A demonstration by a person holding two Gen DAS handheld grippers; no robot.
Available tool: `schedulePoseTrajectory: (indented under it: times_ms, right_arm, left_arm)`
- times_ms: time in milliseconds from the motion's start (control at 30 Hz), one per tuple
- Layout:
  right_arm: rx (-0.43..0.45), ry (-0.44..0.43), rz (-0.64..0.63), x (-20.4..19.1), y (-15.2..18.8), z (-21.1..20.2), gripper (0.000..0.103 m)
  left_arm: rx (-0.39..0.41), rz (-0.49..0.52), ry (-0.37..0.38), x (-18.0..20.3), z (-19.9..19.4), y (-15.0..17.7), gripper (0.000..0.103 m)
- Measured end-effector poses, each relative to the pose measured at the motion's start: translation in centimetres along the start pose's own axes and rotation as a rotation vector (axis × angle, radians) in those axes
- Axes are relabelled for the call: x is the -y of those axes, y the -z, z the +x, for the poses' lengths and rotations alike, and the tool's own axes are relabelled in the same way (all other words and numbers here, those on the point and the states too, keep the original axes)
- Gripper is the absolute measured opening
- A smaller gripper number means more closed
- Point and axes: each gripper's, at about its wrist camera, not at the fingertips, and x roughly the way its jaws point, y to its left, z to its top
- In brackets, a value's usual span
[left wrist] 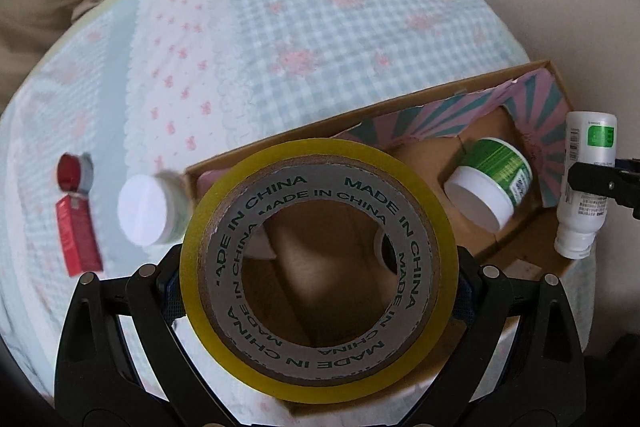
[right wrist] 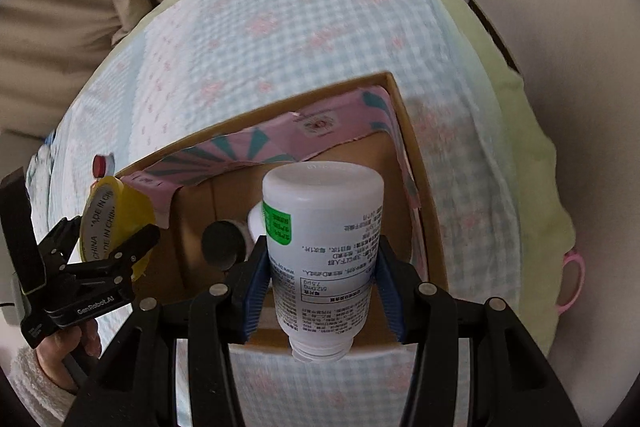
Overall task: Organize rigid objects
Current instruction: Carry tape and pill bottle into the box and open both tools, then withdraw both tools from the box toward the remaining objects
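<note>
1. The left gripper (left wrist: 320,301) has its fingers closed on a roll of yellow tape (left wrist: 318,263), held on edge above the near end of the cardboard box (left wrist: 400,103).
2. The right gripper (right wrist: 322,291) clamps a white bottle (right wrist: 322,247) between its blue pads, cap toward the camera, over the near edge of the box.
3. Inside the box a green-labelled jar (left wrist: 490,181) lies on its side by the pink and teal striped lining (left wrist: 440,119).
4. On the checked bedspread (left wrist: 320,7), just outside the box's left end, lies a white-capped jar (left wrist: 146,209); farther toward the bed's left edge are a red box (left wrist: 78,235) and a small red-topped pot (left wrist: 74,169).
</note>
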Motion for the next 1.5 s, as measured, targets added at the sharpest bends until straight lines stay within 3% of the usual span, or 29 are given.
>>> schedulePoseTrajectory:
  times_ms: [233, 267, 300, 333, 367, 1067, 1367, 1500]
  right_arm:
    - [-0.035, 0.003, 0.026, 0.6, -0.8, 1.8, 0.046]
    - [-0.026, 0.007, 0.015, 0.5, -0.8, 1.8, 0.052]
    - [-0.003, 0.008, 0.009, 0.4, -0.8, 1.5, 0.076]
    - [0.016, -0.02, 0.005, 0.3, -0.8, 1.1, 0.086]
    - [0.024, -0.047, 0.008, 0.3, -0.5, 0.9, 0.103]
    - [0.093, 0.005, -0.082, -1.6, 1.7, -2.3, 0.103]
    - [0.111, 0.062, -0.172, -4.2, 2.3, -6.3, 0.103]
    - [0.165, 0.069, -0.206, -6.8, 3.6, -9.4, 0.103]
  left_arm:
    - [-0.07, 0.071, 0.036, 1.3, 2.0, -0.3, 0.097]
    - [-0.074, 0.084, 0.025, 1.5, 1.8, -0.1, 0.101]
    - [-0.07, 0.1, 0.005, 1.6, 1.5, 0.0, 0.103]
    - [-0.056, 0.116, -0.012, 1.8, 1.1, 0.3, 0.103]
    - [-0.052, 0.12, -0.017, 1.7, 0.7, 0.5, 0.103]
    - [0.044, 0.094, -0.031, 1.6, -5.2, 0.1, 0.103]
    - [0.1, 0.07, -0.05, 0.4, -10.8, 1.2, 0.103]
    - [0.152, 0.017, -0.071, -1.8, -14.4, 2.9, 0.103]
